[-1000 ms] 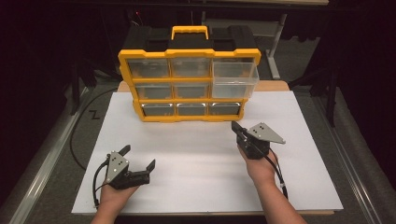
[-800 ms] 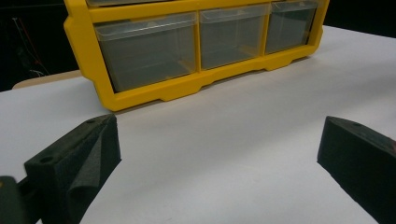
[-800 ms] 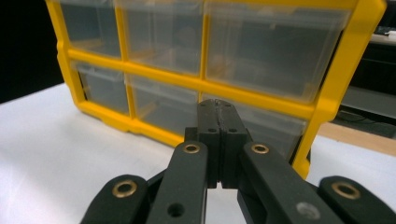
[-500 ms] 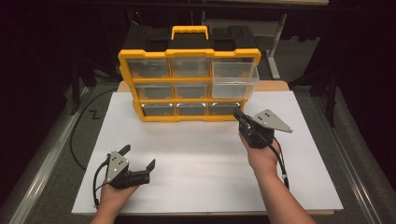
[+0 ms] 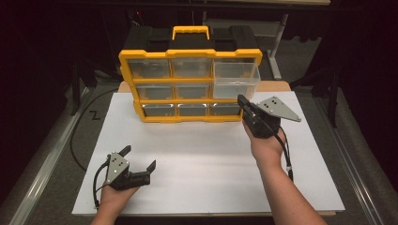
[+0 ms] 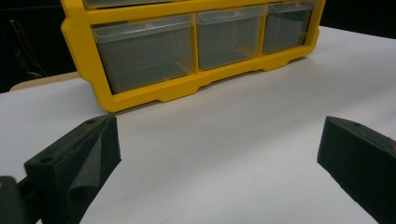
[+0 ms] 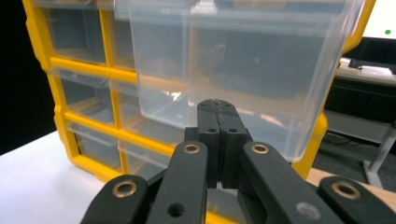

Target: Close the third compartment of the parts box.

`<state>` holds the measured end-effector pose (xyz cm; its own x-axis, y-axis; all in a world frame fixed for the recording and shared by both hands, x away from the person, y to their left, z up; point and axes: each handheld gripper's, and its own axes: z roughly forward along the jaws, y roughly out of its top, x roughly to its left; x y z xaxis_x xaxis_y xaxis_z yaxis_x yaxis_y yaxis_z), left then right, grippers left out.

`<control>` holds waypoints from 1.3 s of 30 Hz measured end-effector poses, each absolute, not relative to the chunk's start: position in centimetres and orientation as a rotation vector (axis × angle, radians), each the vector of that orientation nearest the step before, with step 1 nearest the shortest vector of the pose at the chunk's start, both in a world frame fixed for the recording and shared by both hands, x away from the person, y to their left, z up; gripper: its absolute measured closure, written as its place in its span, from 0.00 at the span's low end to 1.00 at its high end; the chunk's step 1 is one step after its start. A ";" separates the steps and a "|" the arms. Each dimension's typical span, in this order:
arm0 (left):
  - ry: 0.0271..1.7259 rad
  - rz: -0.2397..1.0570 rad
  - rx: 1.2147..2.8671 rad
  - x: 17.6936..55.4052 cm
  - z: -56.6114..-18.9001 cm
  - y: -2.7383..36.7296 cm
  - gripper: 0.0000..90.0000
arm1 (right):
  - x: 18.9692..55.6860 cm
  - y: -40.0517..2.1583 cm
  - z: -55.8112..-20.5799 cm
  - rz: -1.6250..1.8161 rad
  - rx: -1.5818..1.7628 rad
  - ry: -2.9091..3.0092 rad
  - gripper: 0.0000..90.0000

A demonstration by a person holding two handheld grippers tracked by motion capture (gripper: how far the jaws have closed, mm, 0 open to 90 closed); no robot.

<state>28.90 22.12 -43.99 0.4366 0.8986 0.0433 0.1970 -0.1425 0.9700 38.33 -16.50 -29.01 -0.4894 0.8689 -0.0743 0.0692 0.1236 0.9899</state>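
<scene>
High view, then both gripper views: showed the large clear drawer (image 5: 236,79) at the yellow organizer's (image 5: 190,56) upper right, pulled partway out past its neighbours. Had brought the right gripper (image 5: 242,101) forward from mid-table over the last second to just below that drawer's front, jaws pressed together on nothing. Looked poised, by that approach, to push the drawer home or work its lip. Left the left gripper (image 5: 139,165) resting wide apart on the white table (image 5: 202,150), well away.
</scene>
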 end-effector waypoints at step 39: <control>0.977 0.788 1.591 28.7 -43.9 22.3 0.00 | 39.1 -15.0 -26.1 1.427 0.923 1.659 1.00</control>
<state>28.73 22.35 -43.88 0.4471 0.8944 0.0068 0.1958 -0.1053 0.9750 39.09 -15.03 -26.07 -0.4601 0.8839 -0.0834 0.0497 0.1194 0.9916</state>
